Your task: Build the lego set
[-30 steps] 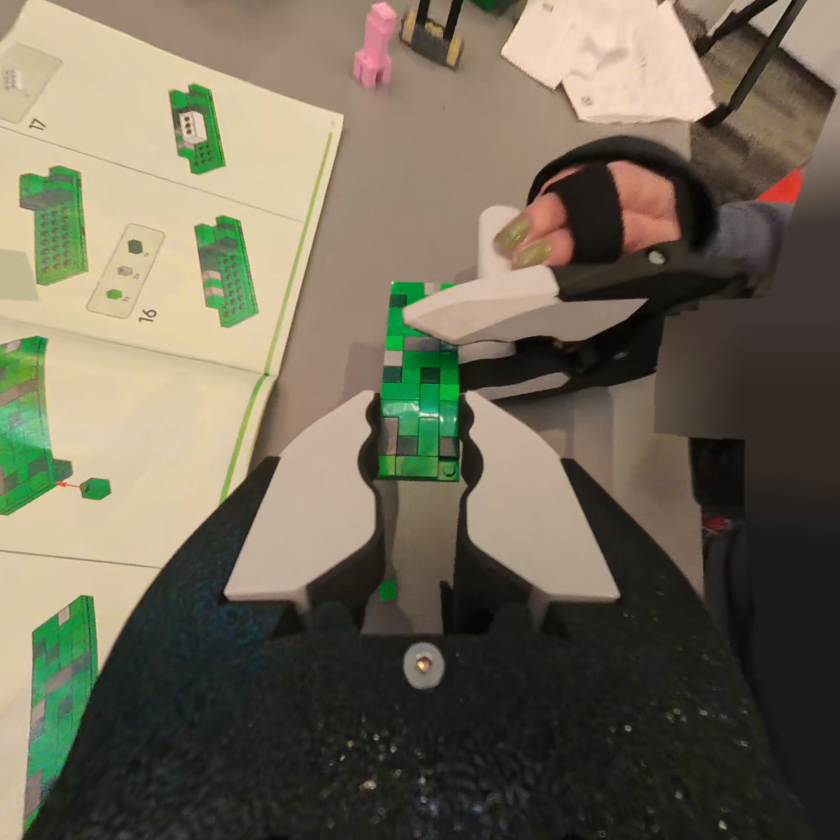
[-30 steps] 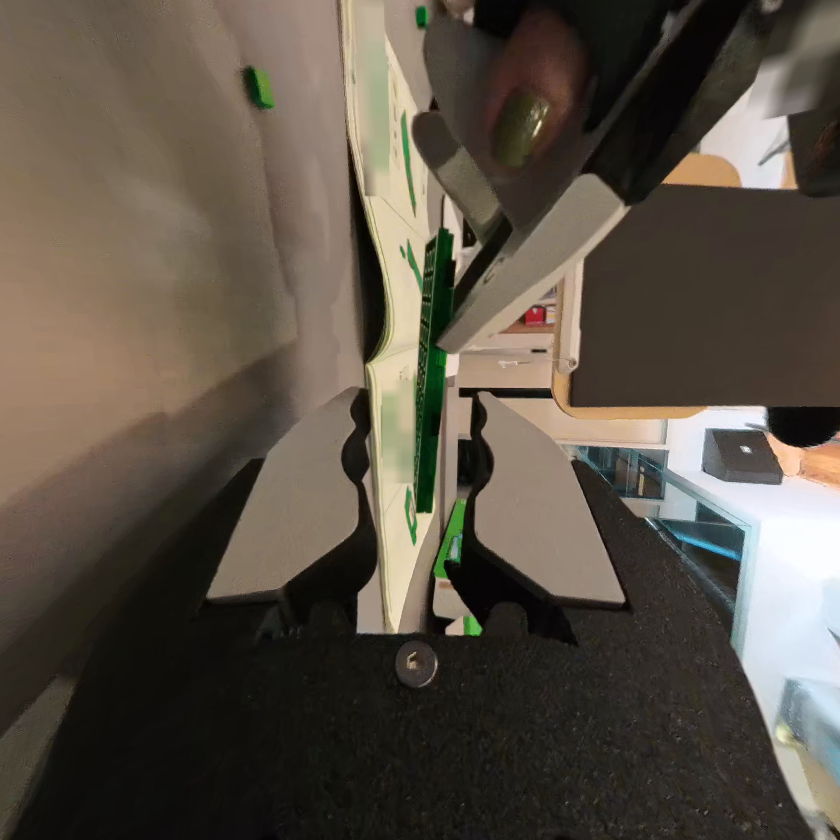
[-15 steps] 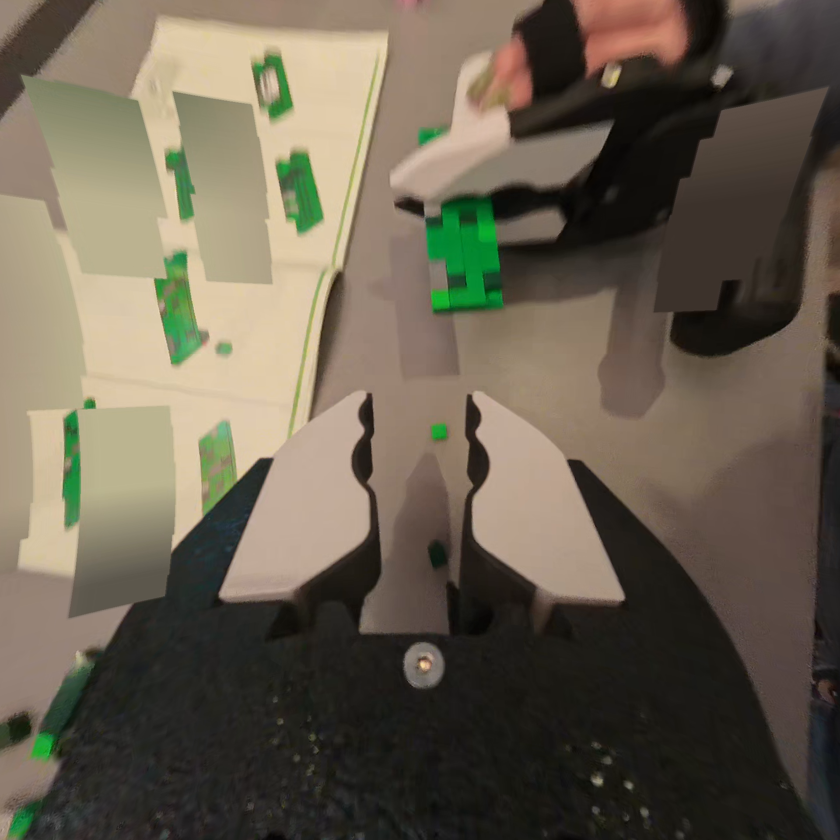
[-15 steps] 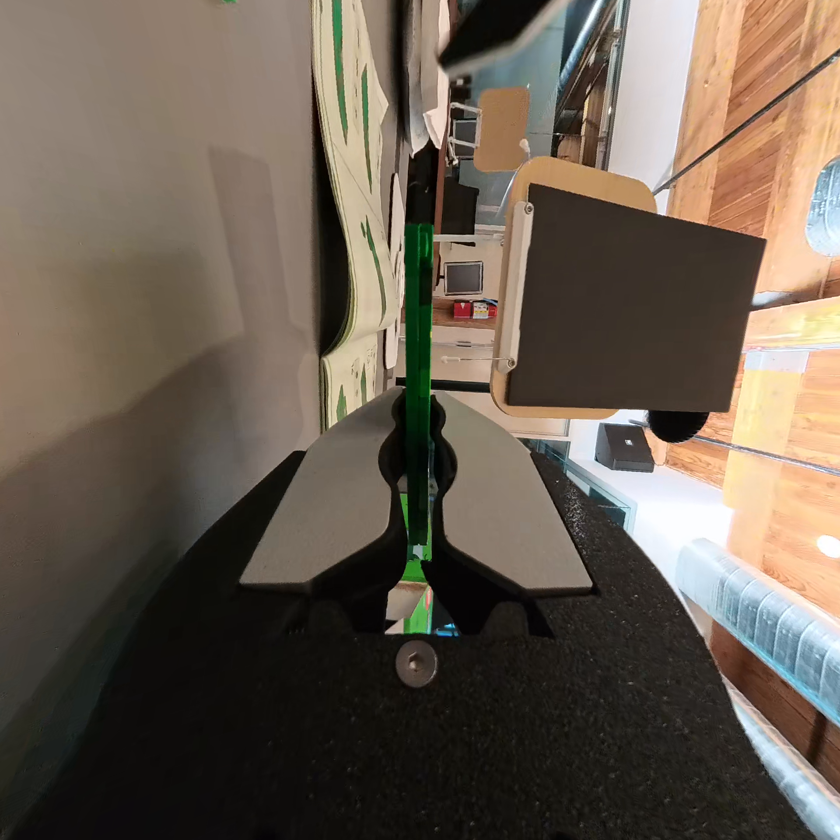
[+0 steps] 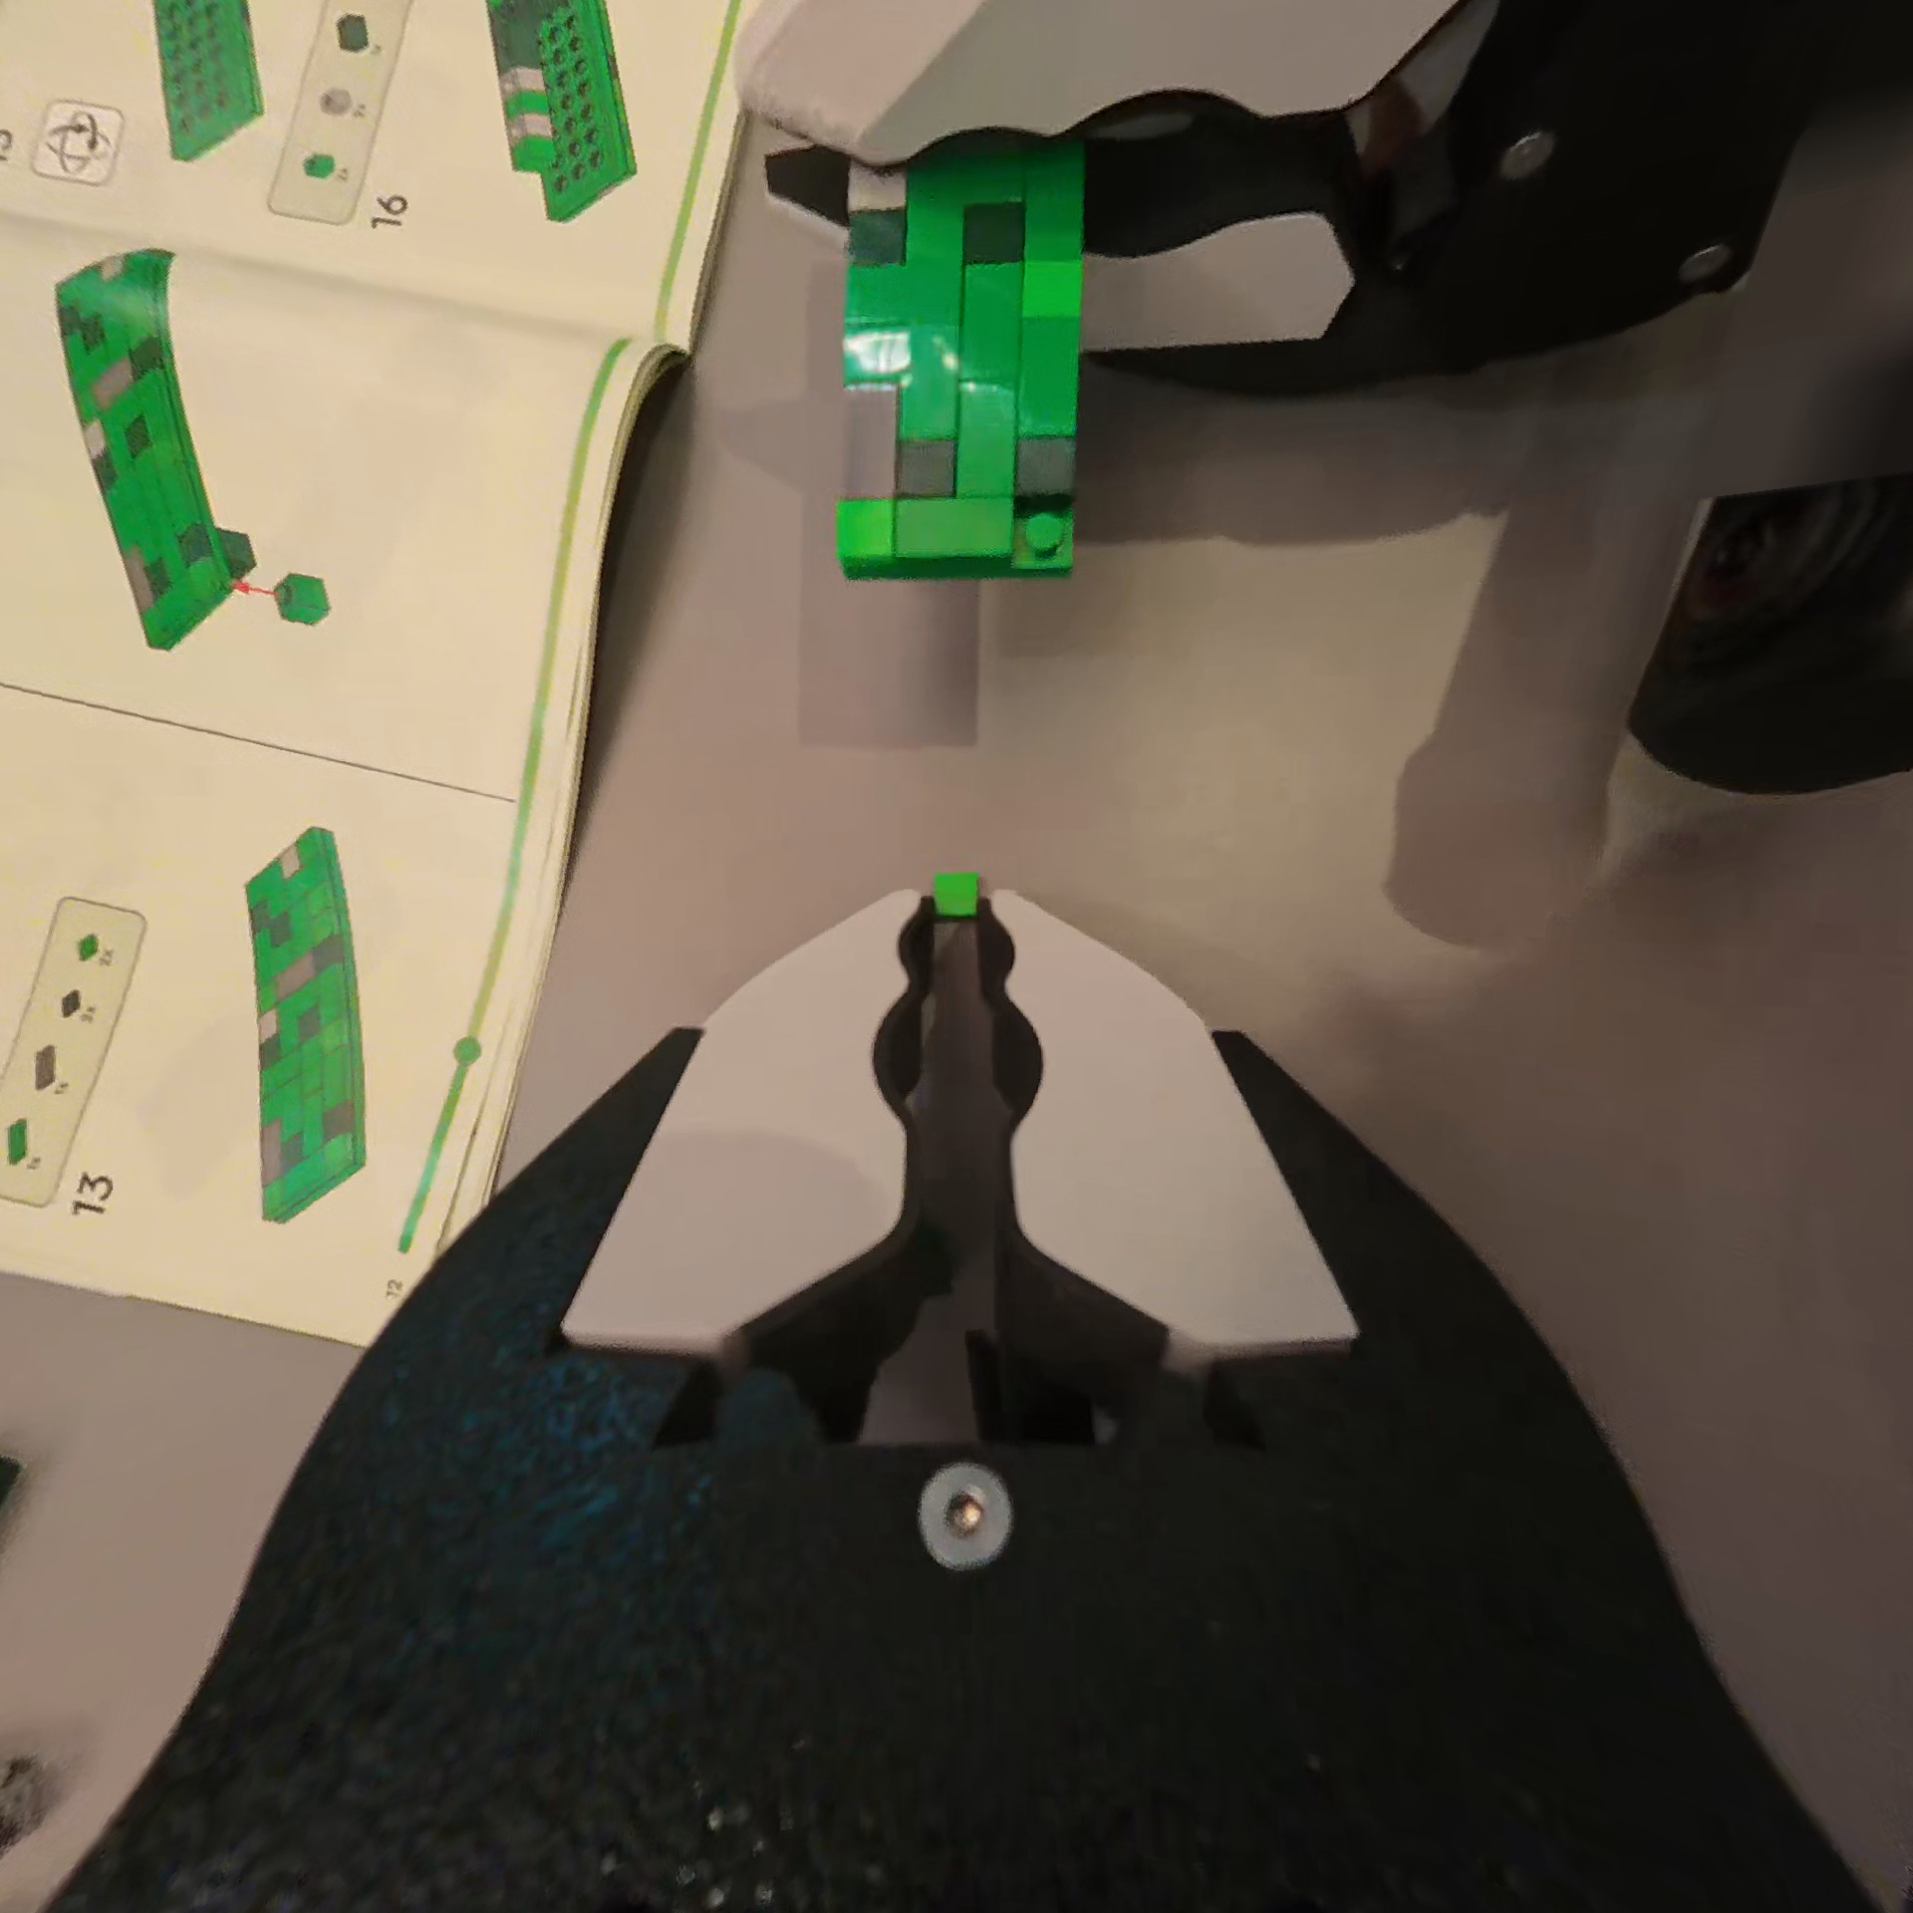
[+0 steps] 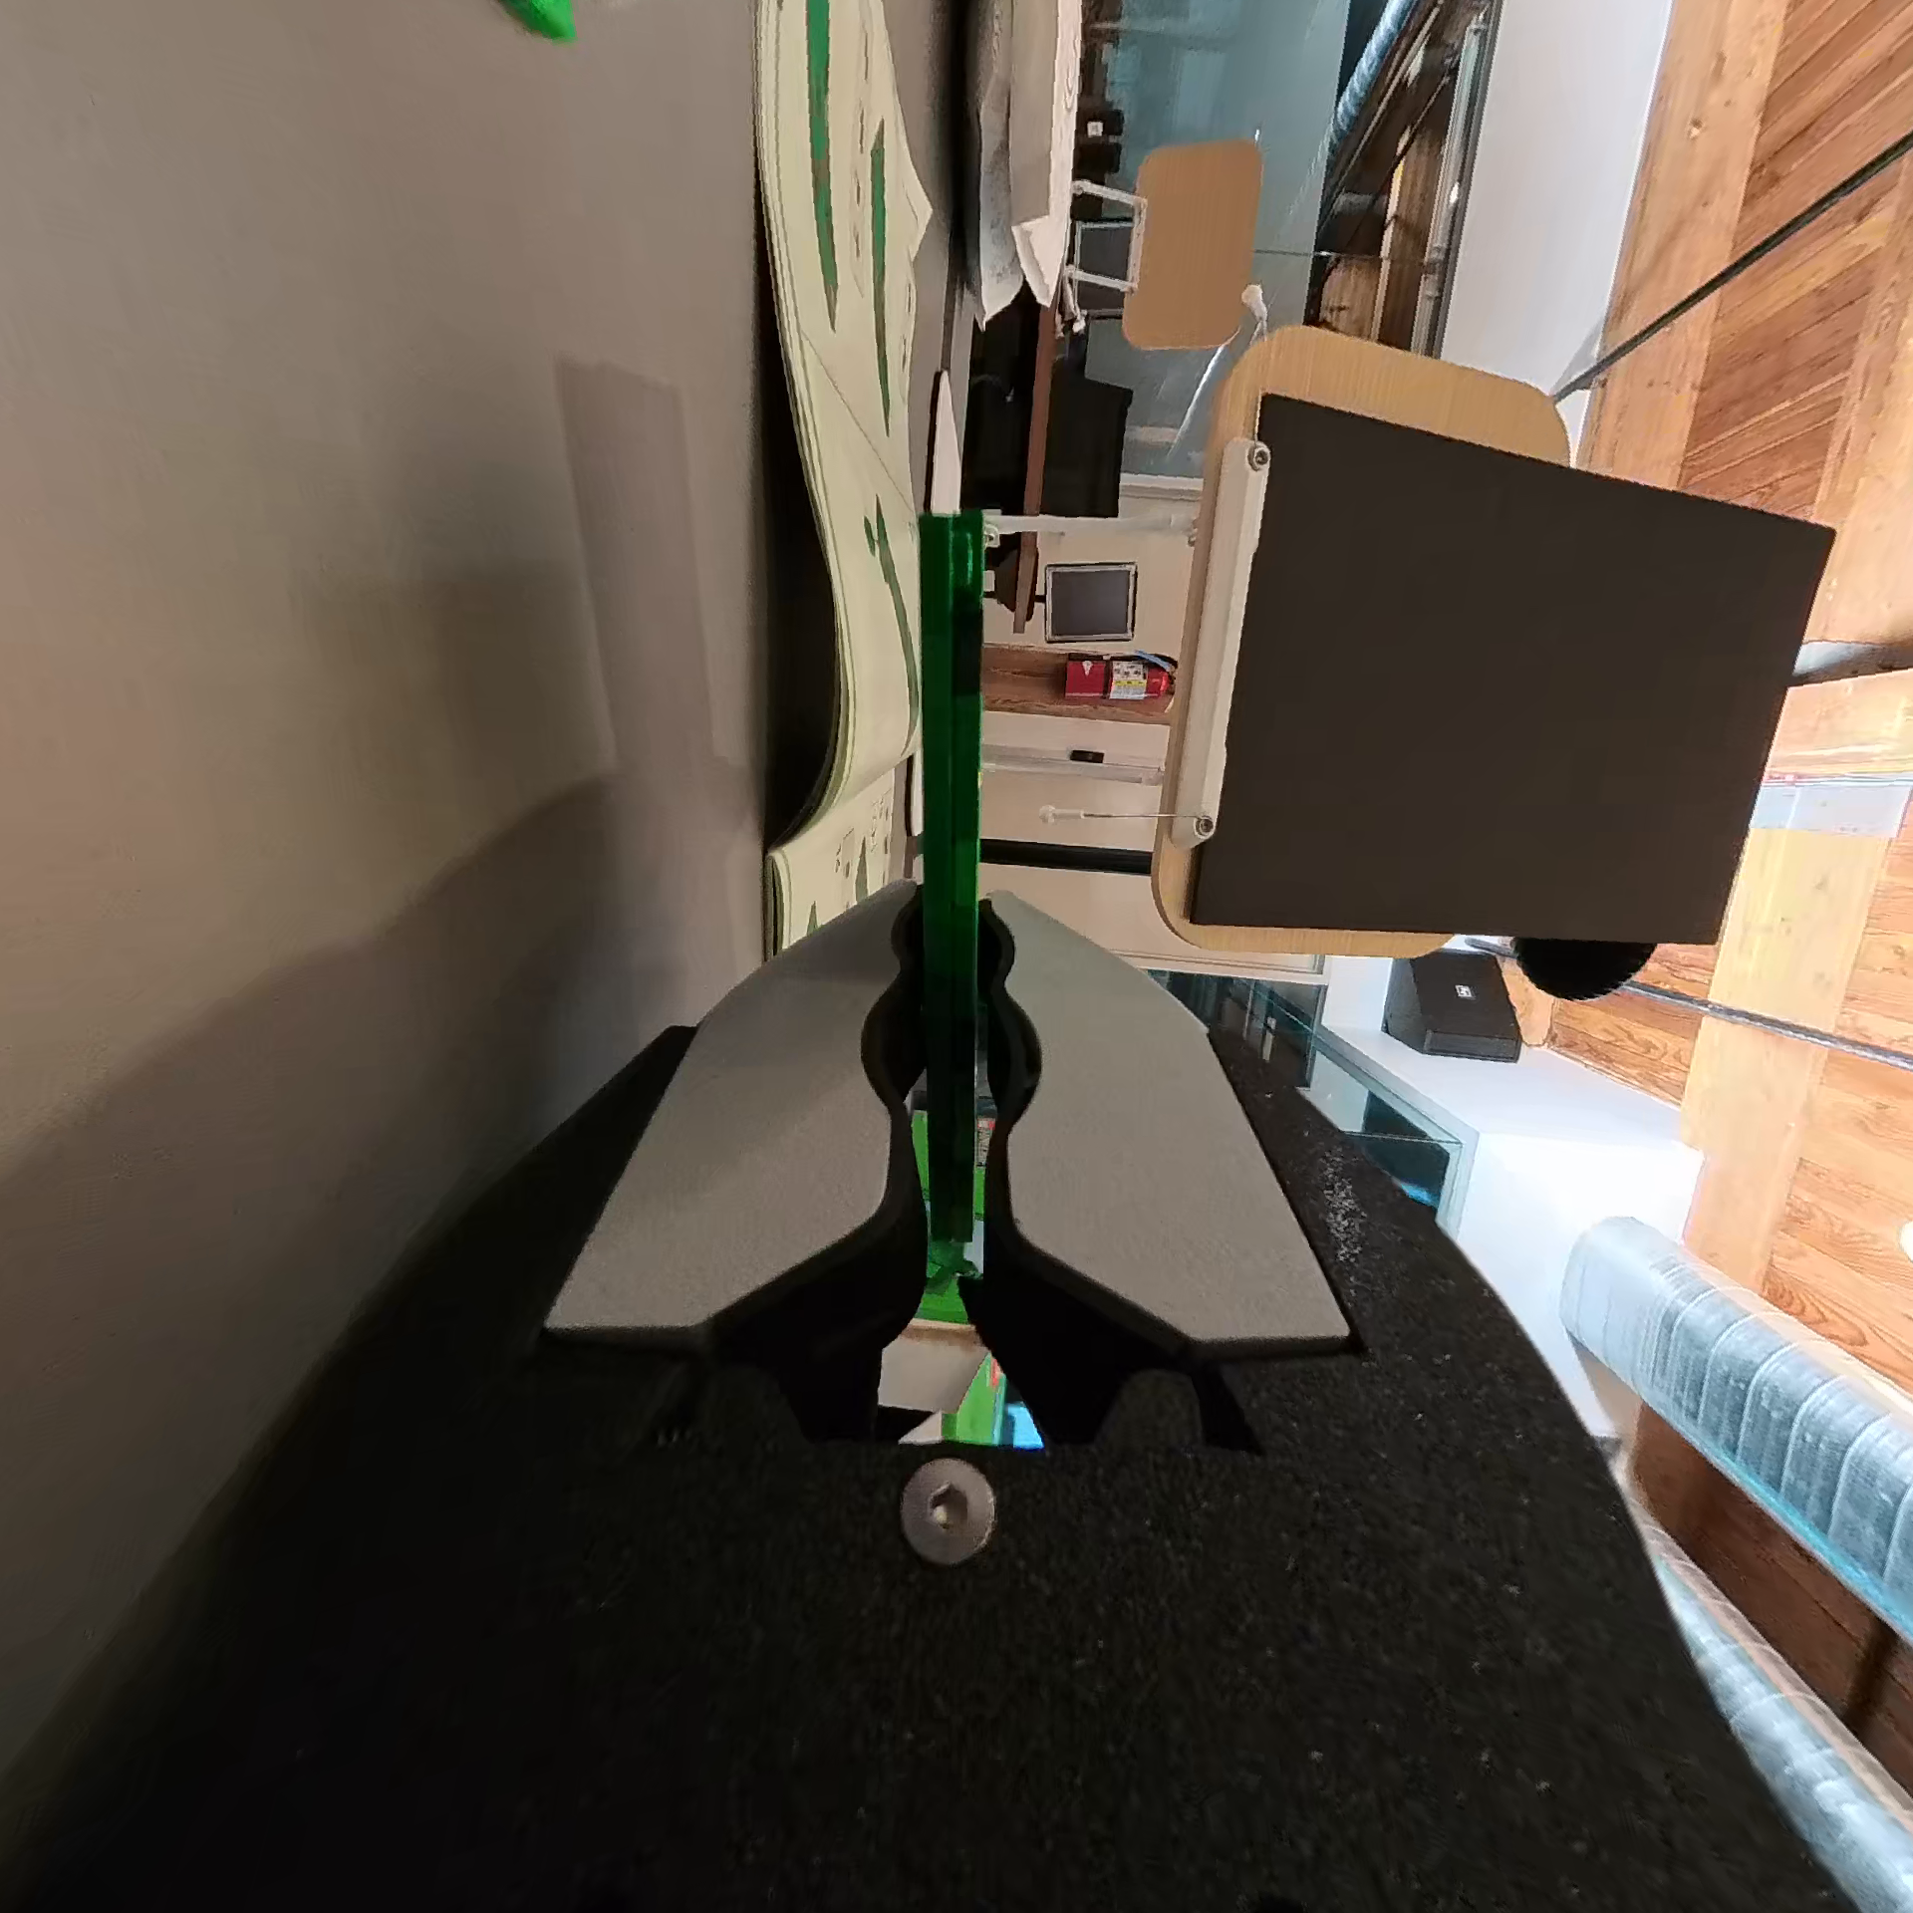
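Note:
My left gripper point(image 5: 954, 913) is shut on a small bright green tile point(image 5: 955, 892), pinched at its very tips just above the grey table point(image 5: 1190, 725). Ahead of it, a flat green, dark green and grey lego panel point(image 5: 958, 362) hangs above the table, casting a shadow. One stud shows at its near right corner. The right gripper's fingers point(image 5: 1035, 72) clamp the panel's far end from the right. In the right wrist view, my right gripper point(image 6: 950, 916) is shut on the panel point(image 6: 950, 776), seen edge-on.
The open instruction booklet point(image 5: 311, 621) lies left of the panel and also shows in the right wrist view point(image 6: 839, 311). A dark object point(image 5: 1781, 642) sits at the right edge. A loose green piece point(image 6: 538, 12) lies far off on the table. A chair point(image 6: 1449, 673) stands beyond. My hands' fingertips stand some 12 cm from each other.
My left gripper let go of the panel, pulled back and shut on the small green tile. My right gripper closed on the panel and holds it alone.

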